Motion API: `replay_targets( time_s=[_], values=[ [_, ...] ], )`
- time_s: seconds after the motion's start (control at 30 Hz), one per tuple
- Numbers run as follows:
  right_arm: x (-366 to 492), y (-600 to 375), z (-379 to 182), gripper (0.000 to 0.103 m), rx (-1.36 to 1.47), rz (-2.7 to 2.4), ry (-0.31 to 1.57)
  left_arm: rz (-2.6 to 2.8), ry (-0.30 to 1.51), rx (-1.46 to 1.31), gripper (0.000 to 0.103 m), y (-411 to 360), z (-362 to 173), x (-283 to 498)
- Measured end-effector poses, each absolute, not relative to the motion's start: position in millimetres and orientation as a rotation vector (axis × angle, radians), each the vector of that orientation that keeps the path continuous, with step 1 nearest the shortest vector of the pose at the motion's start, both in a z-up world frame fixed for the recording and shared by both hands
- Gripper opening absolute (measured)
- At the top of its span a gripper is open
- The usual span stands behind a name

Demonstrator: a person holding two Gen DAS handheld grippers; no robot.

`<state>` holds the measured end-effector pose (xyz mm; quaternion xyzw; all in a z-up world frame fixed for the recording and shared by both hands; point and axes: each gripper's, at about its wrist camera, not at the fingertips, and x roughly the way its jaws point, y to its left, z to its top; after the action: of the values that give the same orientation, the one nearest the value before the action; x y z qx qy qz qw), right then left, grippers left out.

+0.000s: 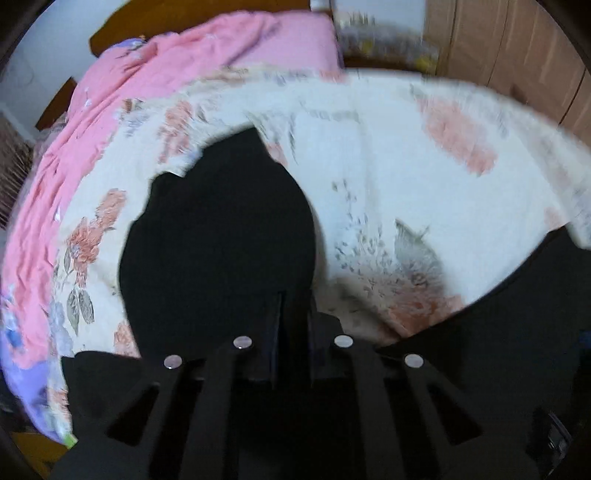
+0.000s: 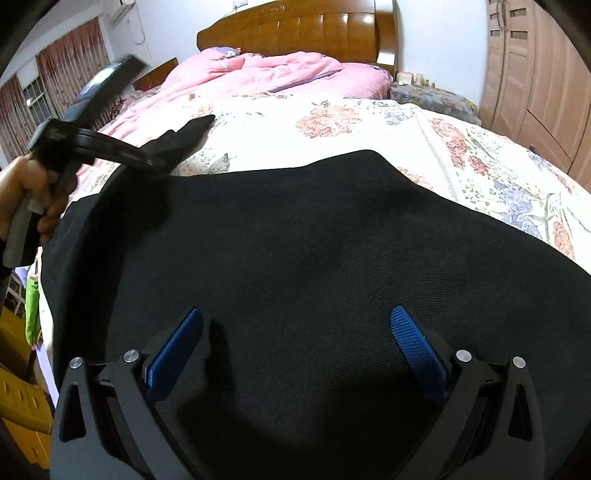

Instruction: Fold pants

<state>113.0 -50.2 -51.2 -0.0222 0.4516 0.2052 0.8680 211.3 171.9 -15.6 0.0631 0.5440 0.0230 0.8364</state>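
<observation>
The black pants [image 2: 295,240] lie spread on the floral bedspread [image 2: 332,129] and fill the near half of the right wrist view. My right gripper [image 2: 297,321] is open just above the cloth, and its blue pads [image 2: 413,343] stand wide apart with nothing between them. My left gripper [image 1: 282,306] is shut on a lifted flap of the pants [image 1: 221,229]. It also shows in the right wrist view [image 2: 162,158] at the pants' left edge, pinching a raised corner [image 2: 195,129].
A pink quilt [image 2: 258,74] is bunched at the head of the bed by the wooden headboard [image 2: 314,29]. A wooden wardrobe [image 2: 535,74] stands on the right. Curtains and a window are on the left. Yellow boxes [image 2: 22,406] sit by the bed's left side.
</observation>
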Motion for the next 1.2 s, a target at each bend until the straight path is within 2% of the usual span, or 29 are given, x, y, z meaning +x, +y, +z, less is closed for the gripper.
replay_targets(
  time_s=[0.2,0.27,0.37,0.5,0.63,0.87,1.1,1.2],
  values=[
    [114,-50,-51,0.099,-0.042,0.432,0.944,0.131,0.893,-0.038,0.009,235,53,122],
    [114,-50,-51,0.099,-0.042,0.432,0.944,0.173,0.858,-0.094,0.006,260,59,86],
    [114,-51,-51,0.099,-0.042,0.432,0.945,0.234,0.853,-0.178,0.006,300,44,36],
    [114,-50,-51,0.099,-0.049,0.428,0.946,0.275,0.941,-0.323,0.006,340,-14,-17],
    [115,-47,-52,0.099,-0.066,0.421,0.95,0.264,0.933,-0.363,0.006,343,-42,-39],
    [116,-48,-53,0.099,-0.069,0.42,0.951,0.301,0.796,-0.312,0.004,322,-4,-58],
    [116,-49,-53,0.099,-0.07,0.421,0.952,0.347,0.877,-0.368,0.004,331,-35,-67],
    [116,-48,-53,0.099,-0.07,0.421,0.952,0.36,0.834,-0.298,0.004,315,-14,-69]
  ],
)
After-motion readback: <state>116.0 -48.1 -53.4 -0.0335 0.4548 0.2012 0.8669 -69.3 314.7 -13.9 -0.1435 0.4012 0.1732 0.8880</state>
